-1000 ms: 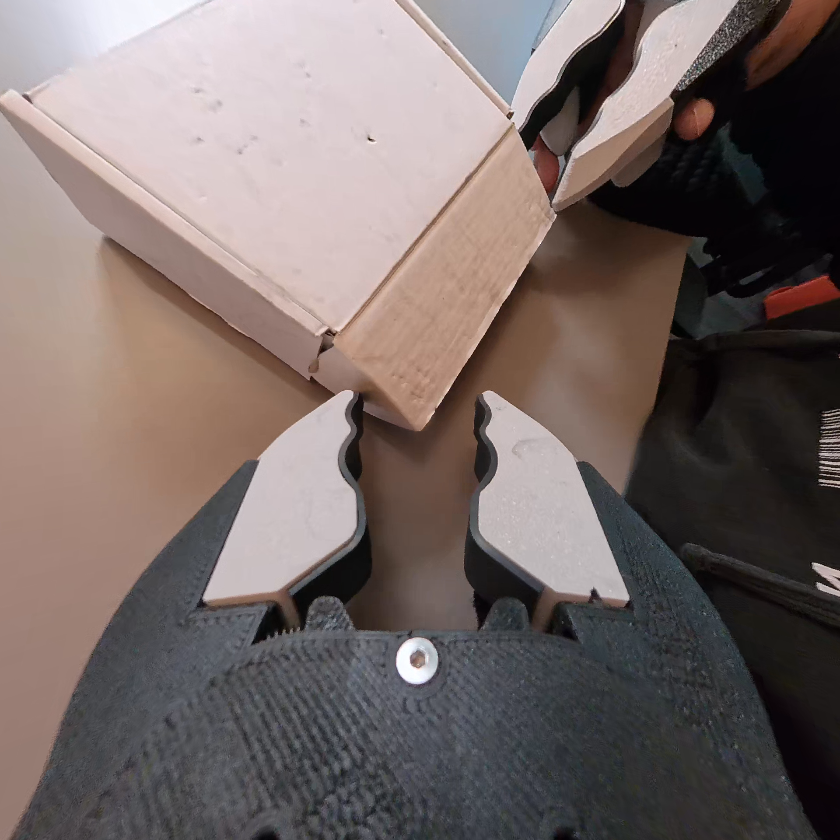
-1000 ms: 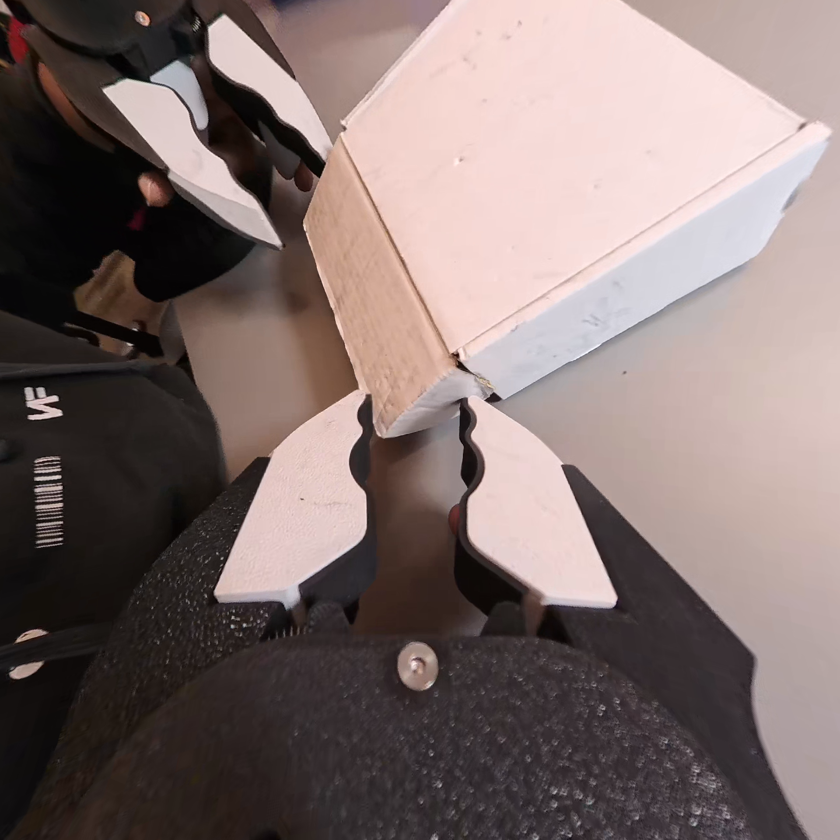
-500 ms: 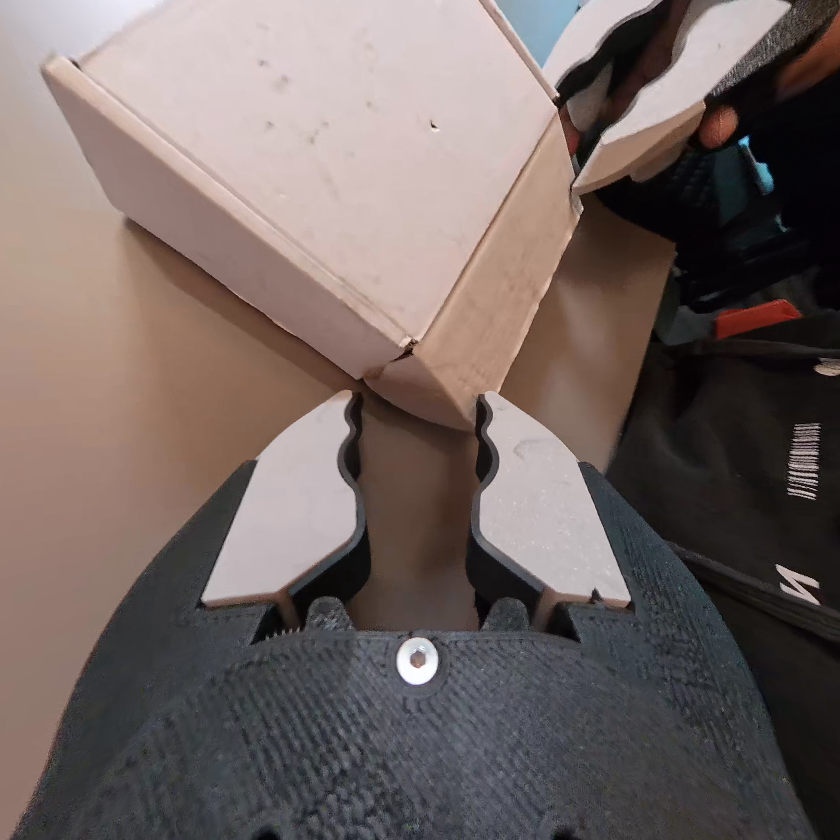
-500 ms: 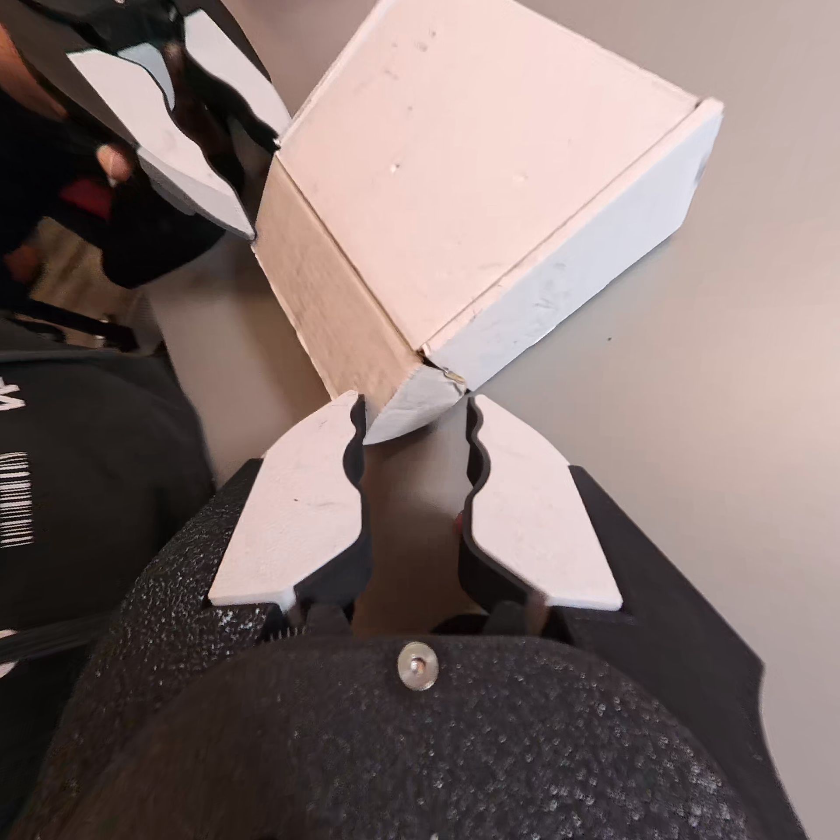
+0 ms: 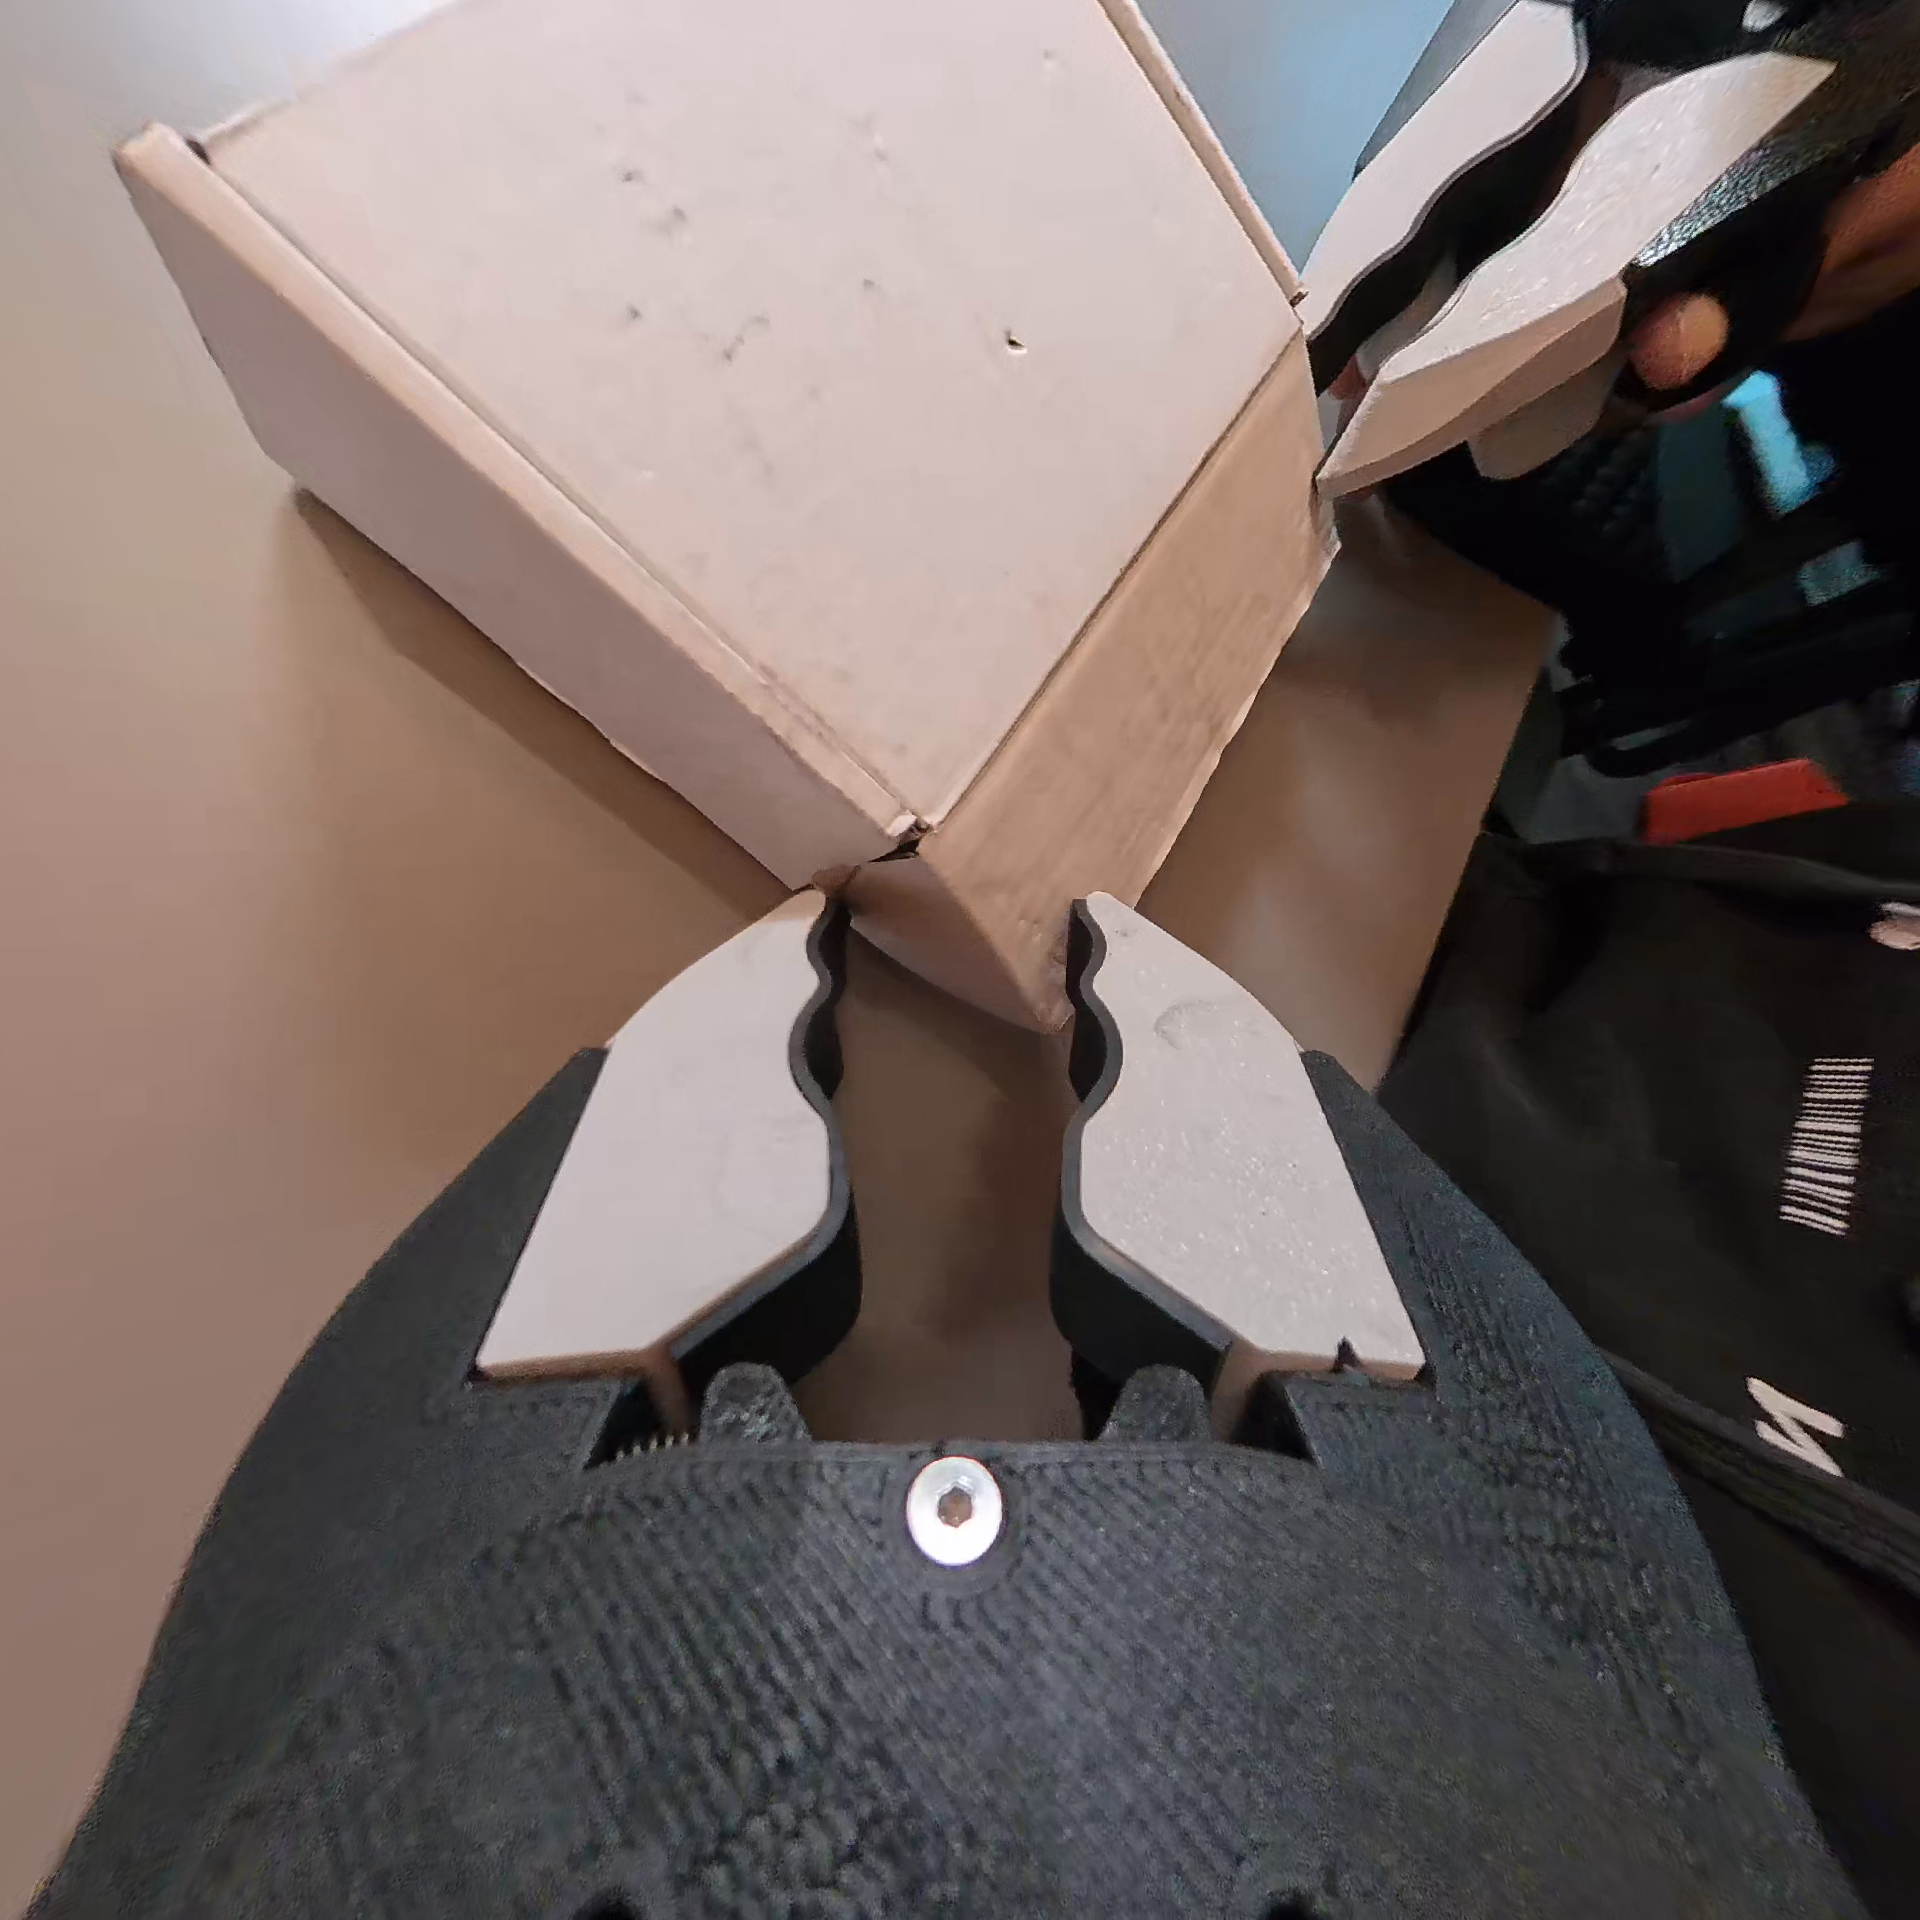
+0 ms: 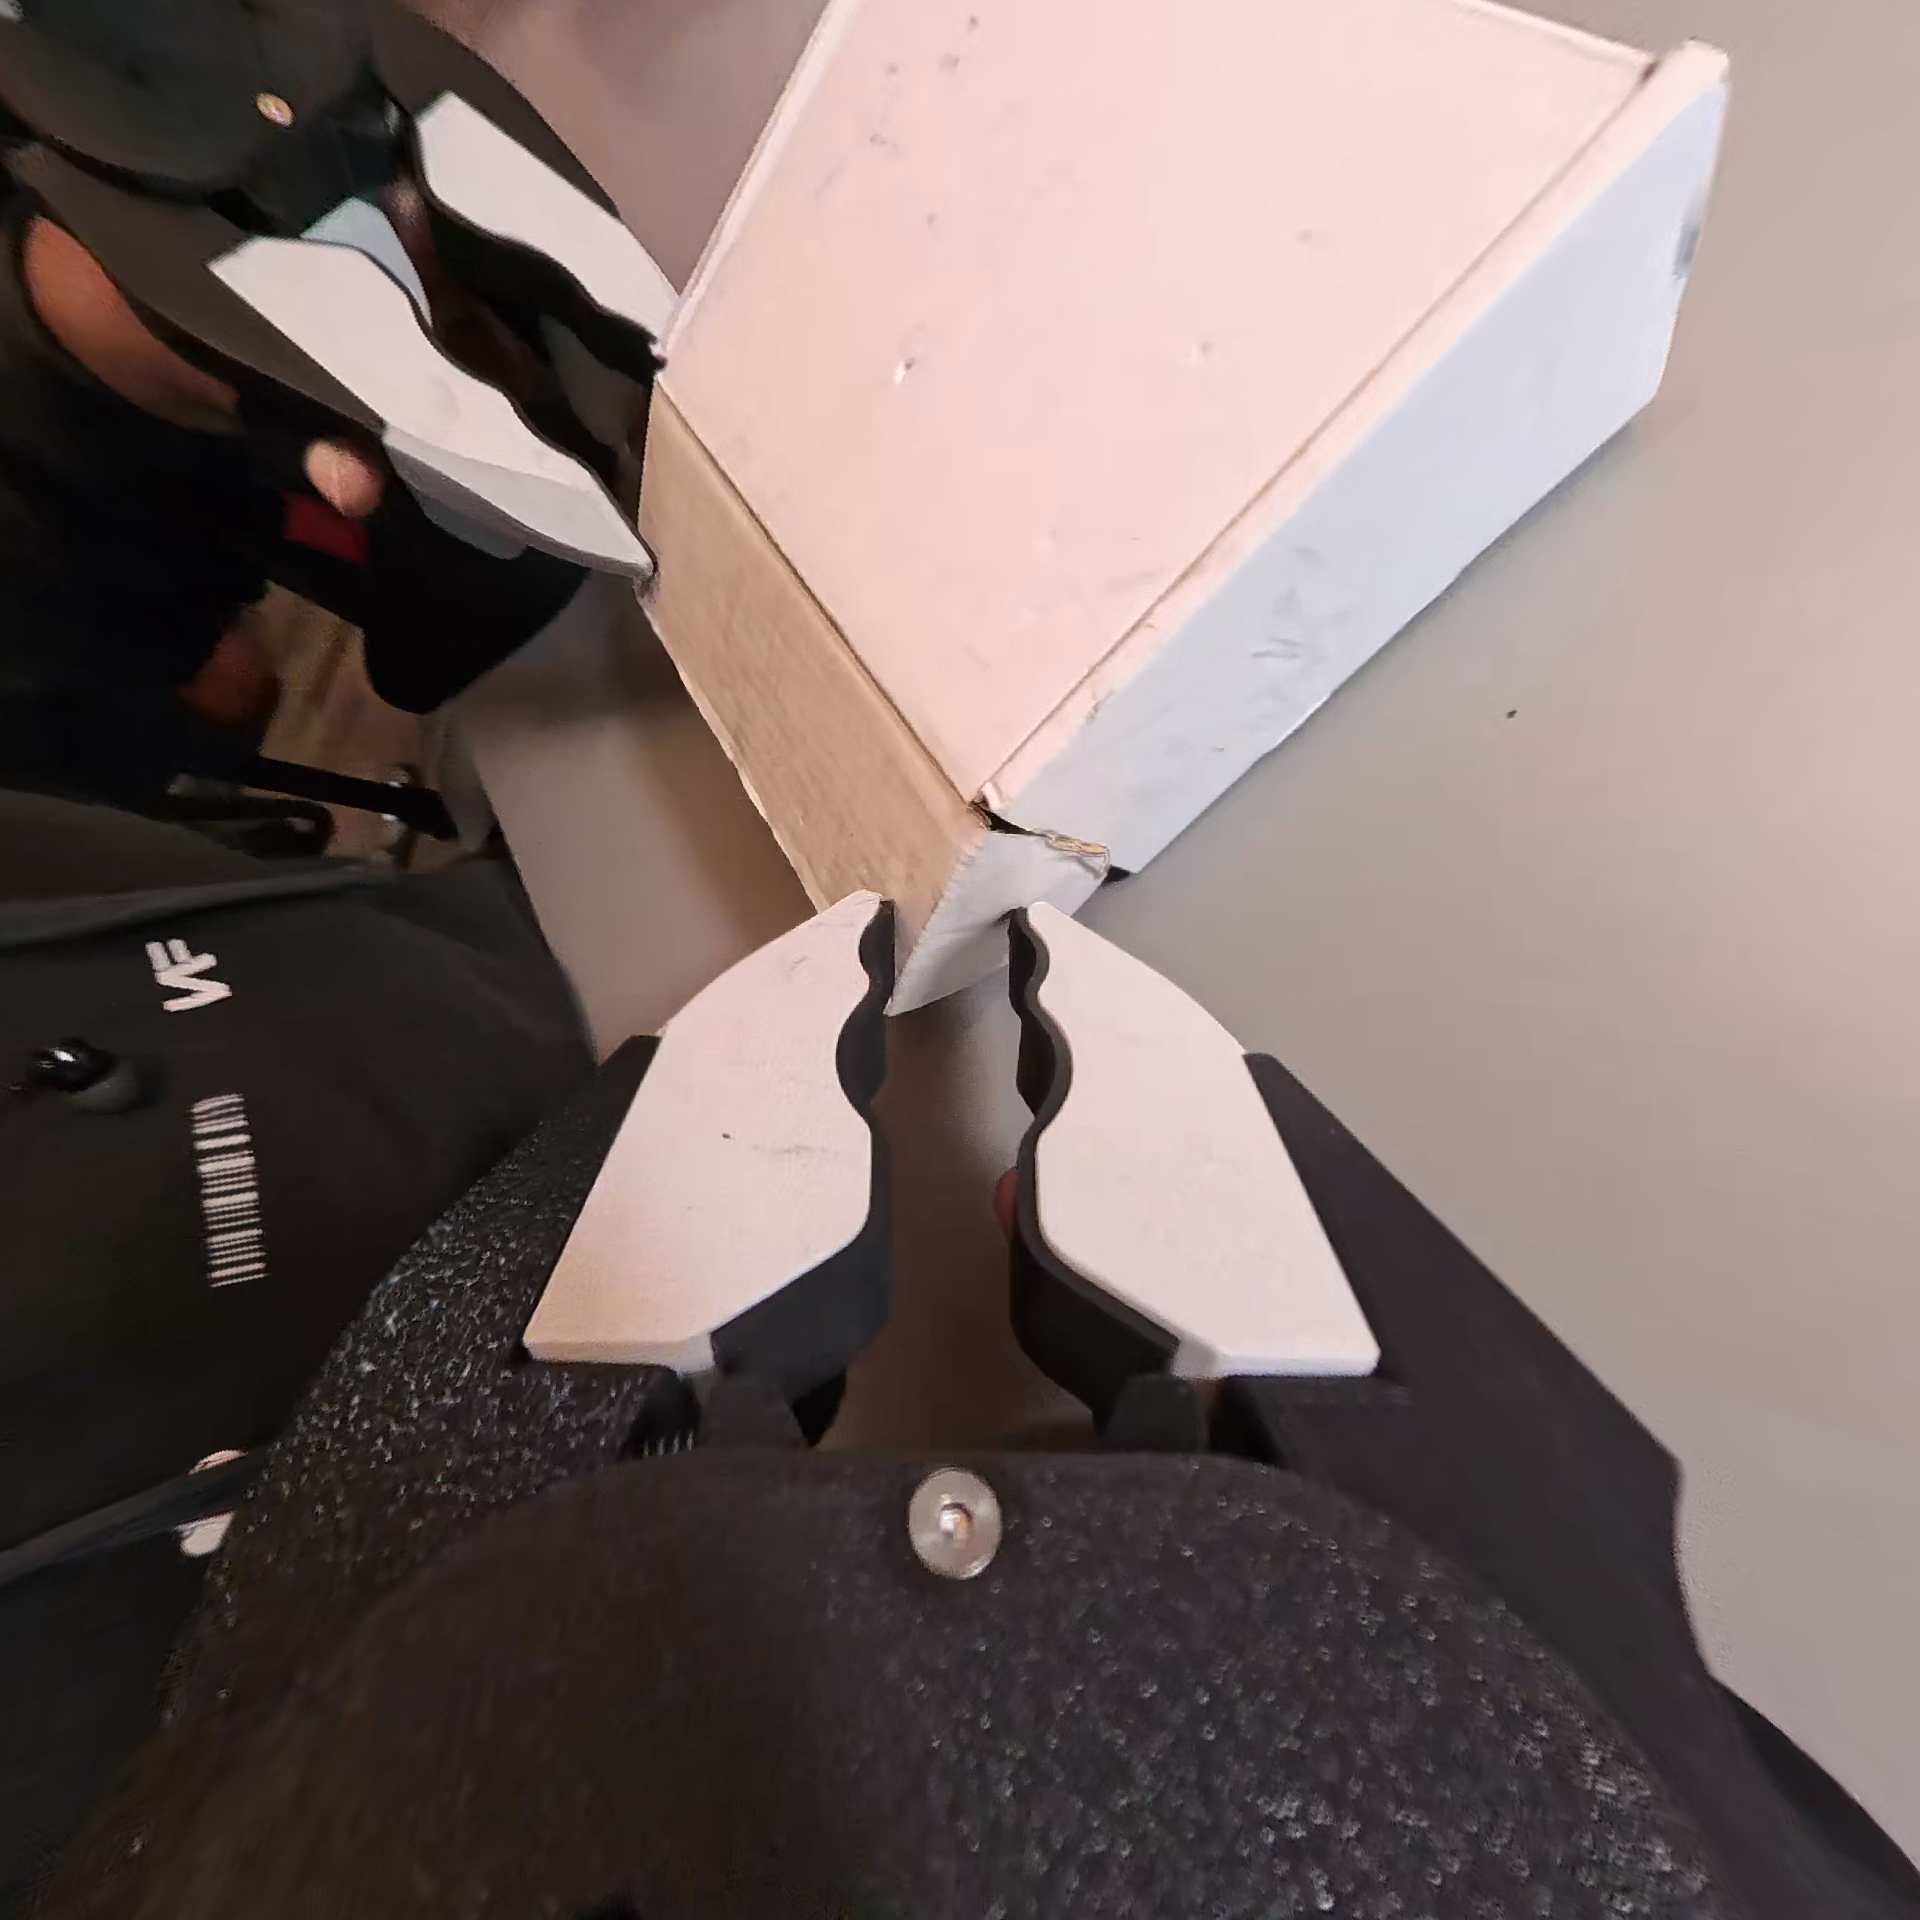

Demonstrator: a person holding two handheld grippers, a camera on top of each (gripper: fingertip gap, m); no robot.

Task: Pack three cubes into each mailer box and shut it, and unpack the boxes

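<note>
Left wrist view: the left gripper [image 5: 951, 935], jaws partly open, straddles a near corner of the closed mailer box [image 5: 748, 416] on the table [image 5: 208, 935], gripping nothing firmly. Right wrist view: the right gripper [image 6: 951, 940] likewise brackets the opposite corner. The box appears shut; no cubes show, so packing progress cannot be judged.

A closed white mailer box [image 5: 748, 416] sits on the worktop [image 5: 260, 935], turned corner-on in both wrist views. Its lid is down, the broad top lightly scuffed and pitted. A bare brown cardboard flap [image 6: 800, 717] folds down along the near edge, its lower part white, and one corner is slightly torn.
</note>
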